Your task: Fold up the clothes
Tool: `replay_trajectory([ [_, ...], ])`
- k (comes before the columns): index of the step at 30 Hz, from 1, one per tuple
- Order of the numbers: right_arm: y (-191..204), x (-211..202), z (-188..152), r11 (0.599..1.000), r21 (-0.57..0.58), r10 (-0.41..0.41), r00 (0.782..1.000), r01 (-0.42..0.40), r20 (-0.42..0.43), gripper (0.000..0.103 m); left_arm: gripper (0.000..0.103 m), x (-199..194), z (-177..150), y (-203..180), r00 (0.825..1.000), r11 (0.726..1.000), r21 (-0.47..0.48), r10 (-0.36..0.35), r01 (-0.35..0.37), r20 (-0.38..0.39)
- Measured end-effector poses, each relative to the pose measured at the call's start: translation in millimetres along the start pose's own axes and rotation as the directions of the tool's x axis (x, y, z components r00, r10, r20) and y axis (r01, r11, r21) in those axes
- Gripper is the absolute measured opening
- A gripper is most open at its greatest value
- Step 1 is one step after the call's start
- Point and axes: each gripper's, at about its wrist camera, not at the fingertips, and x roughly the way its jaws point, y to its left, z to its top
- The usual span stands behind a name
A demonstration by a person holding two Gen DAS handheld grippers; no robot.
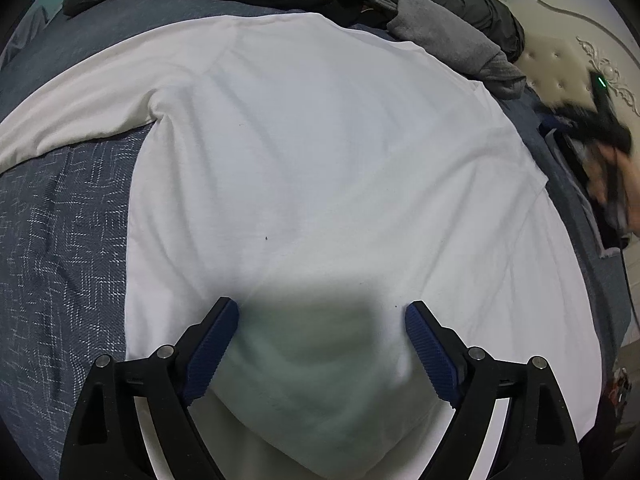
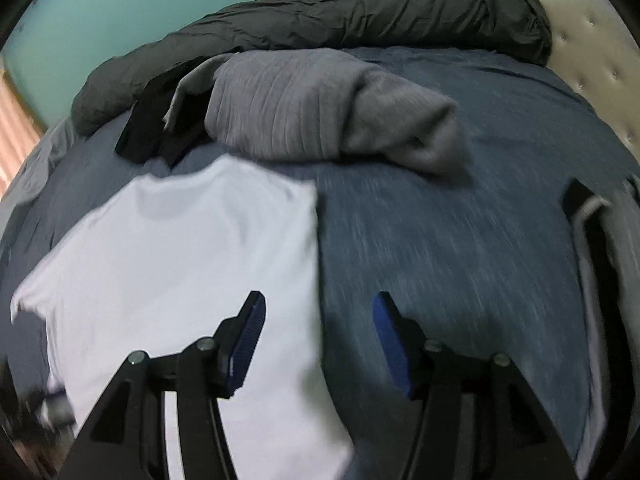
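A white long-sleeved shirt (image 1: 320, 160) lies spread flat on a blue bedspread (image 1: 60, 240), one sleeve (image 1: 80, 112) stretched to the left. My left gripper (image 1: 322, 312) hovers over the shirt's near part, jaws wide open, casting a shadow on the cloth between them and gripping nothing. In the blurred right wrist view, the shirt's right edge (image 2: 180, 248) runs under my right gripper (image 2: 318, 304). That gripper is open, with one finger over the white cloth, the other over the bedspread (image 2: 440, 260), and nothing in its jaws.
A grey knitted garment (image 2: 320, 116), a black garment (image 2: 148, 128) and a long dark padded jacket (image 2: 360, 12) are heaped at the bed's far side. A cream tufted headboard (image 1: 560, 64) stands at the right. More folded cloth (image 2: 600, 240) lies at the right edge.
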Motion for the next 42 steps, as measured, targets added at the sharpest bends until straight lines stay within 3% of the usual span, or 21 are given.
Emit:
replay_trajectory([
  [3, 3.9, 20.2, 30.9, 0.998, 0.067, 0.003, 1.0, -0.003, -0.002, 0.057, 0.09, -0.2, -0.3, 0.6, 1.0, 1.0, 0.004, -0.007, 0.007, -0.003],
  [11, 1.7, 81.0, 65.4, 0.993, 0.07, -0.093, 0.993, 0.098, -0.066, 0.056, 0.092, 1.1, 2.2, 0.4, 1.0, 1.0, 0.001, -0.024, 0.024, -0.009],
  [16, -0.3, 106.8, 71.5, 0.991, 0.068, -0.107, 0.989, 0.114, -0.1, 0.027, 0.093, 2.3, 3.9, 0.1, 0.999, 1.0, 0.001, -0.031, 0.031, -0.014],
  [17, -0.3, 108.8, 71.2, 0.992, 0.071, -0.094, 0.991, 0.102, -0.1, 0.014, 0.093, 2.5, 3.7, 0.2, 0.999, 0.999, 0.001, -0.032, 0.032, -0.014],
  [19, 0.4, 110.9, 70.7, 0.991, 0.066, -0.107, 0.99, 0.113, -0.09, 0.005, 0.094, 2.7, 3.0, 0.5, 0.999, 0.999, 0.002, -0.034, 0.034, -0.012],
  [26, -5.3, 103.7, 71.5, 0.98, 0.082, -0.18, 0.984, 0.181, -0.013, 0.004, 0.094, 3.7, 3.5, -5.5, 0.999, 0.999, 0.006, -0.032, 0.032, -0.01],
  [34, -9.5, 113.7, 78.1, 0.962, 0.096, -0.256, 0.967, 0.256, -0.01, 0.001, 0.096, 8.2, 2.4, -15.9, 1.0, 1.0, 0.015, -0.018, 0.018, -0.009],
  [37, -20.6, 102.0, 79.6, 0.959, 0.145, -0.246, 0.969, 0.242, 0.01, 0.001, 0.096, 8.3, 0.5, -15.0, 1.0, 1.0, 0.011, -0.022, 0.022, -0.011],
  [42, -7.8, 61.7, 62.0, 0.982, 0.085, -0.173, 0.981, 0.166, 0.082, 0.002, 0.097, 5.0, -1.8, -10.8, 1.0, 1.0, 0.0, -0.027, 0.027, -0.008],
])
